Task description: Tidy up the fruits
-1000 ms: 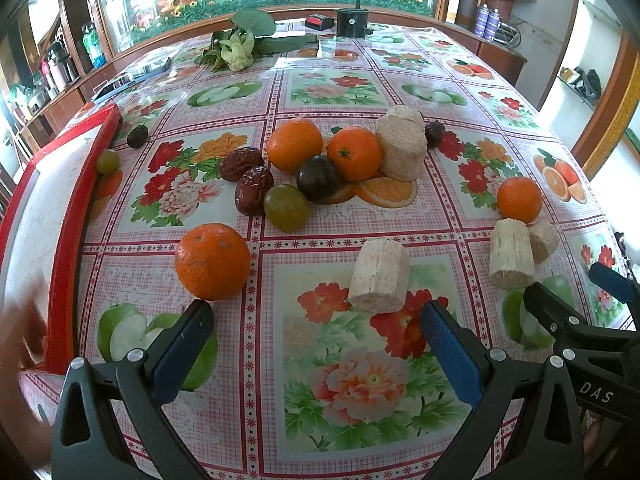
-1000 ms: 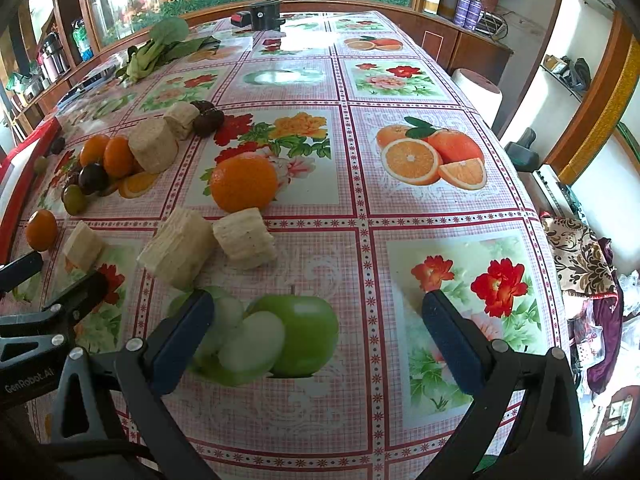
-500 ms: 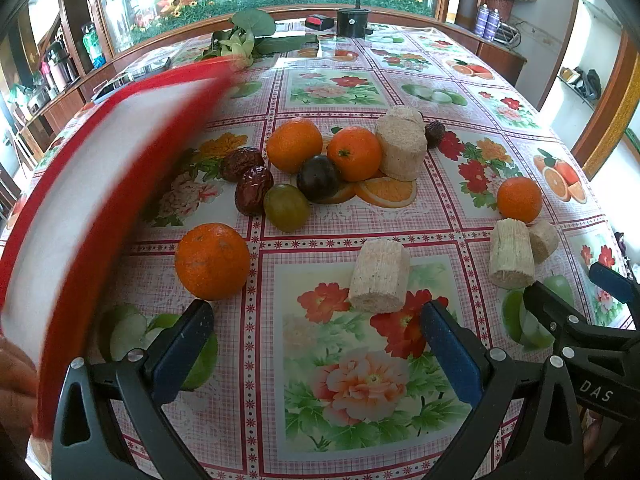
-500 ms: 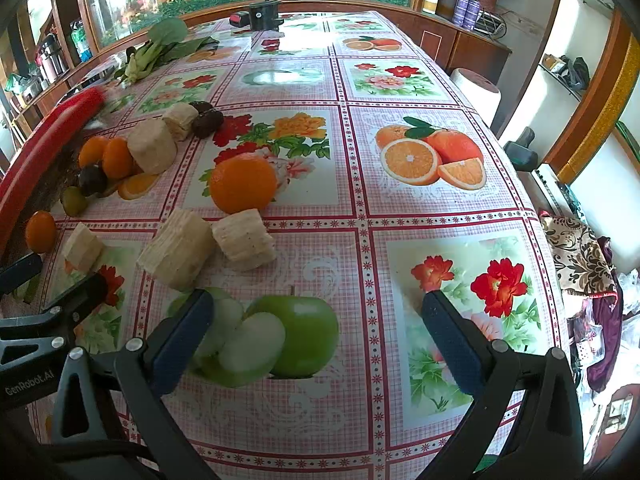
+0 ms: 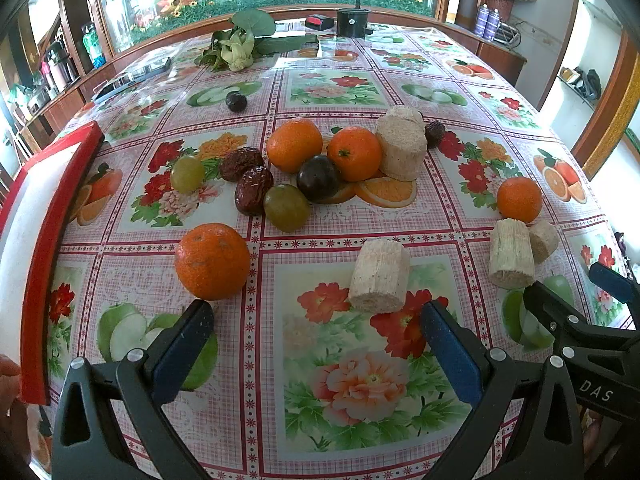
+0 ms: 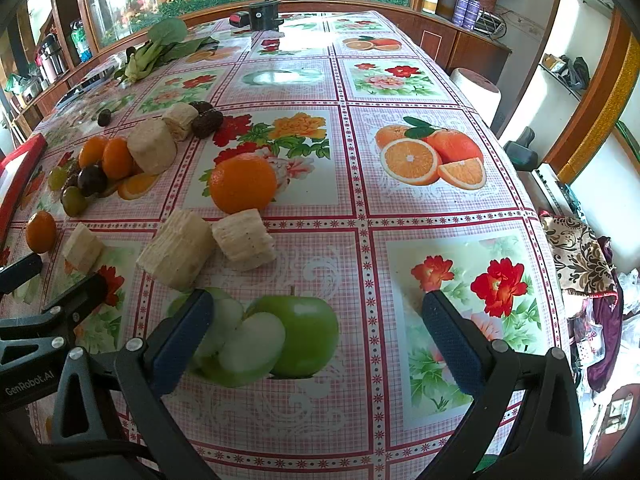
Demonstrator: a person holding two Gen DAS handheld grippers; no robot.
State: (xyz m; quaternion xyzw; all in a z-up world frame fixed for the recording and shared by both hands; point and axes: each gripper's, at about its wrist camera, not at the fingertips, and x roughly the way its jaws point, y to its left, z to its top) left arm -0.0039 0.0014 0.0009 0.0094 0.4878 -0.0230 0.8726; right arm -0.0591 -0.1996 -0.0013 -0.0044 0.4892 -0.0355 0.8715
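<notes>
The fruit lies loose on the flowered tablecloth, none of it sorted yet as far as I can see. In my left wrist view, a central cluster holds two oranges, two dark red dates, a dark plum, a green plum and pale cut sugarcane pieces. A nearer orange sits alone just ahead of my left gripper, whose jaws stand wide and empty. Another cane piece lies beside it. My right gripper is also wide apart and holds nothing, hovering over a printed apple, with two cane chunks just ahead. A red-rimmed white tray sits at the far left, bare where I can see it. I judge that the sorting has not begun.
</notes>
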